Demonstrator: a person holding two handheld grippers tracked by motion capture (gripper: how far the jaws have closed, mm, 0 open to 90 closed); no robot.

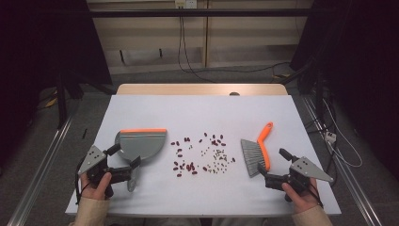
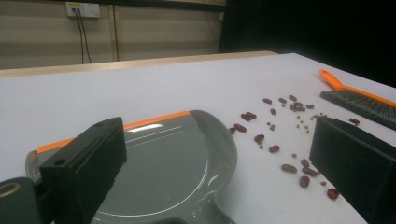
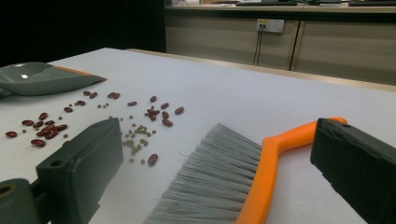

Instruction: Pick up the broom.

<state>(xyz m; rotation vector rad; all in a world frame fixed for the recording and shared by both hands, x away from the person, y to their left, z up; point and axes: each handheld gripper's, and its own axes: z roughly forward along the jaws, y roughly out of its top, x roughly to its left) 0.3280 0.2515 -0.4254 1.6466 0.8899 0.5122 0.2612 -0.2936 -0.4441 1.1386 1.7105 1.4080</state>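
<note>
Open left gripper (image 1: 126, 163) over dustpan (image 1: 141, 143), right gripper (image 1: 270, 165) astride brush (image 1: 256, 153)

A lab-like test room: a white table (image 1: 141, 106) stands on a grey floor between dark curtains (image 1: 42, 42), metal rails (image 1: 42, 165) run alongside, and cables (image 1: 186, 52) hang from a wall socket (image 1: 185, 4).
</note>
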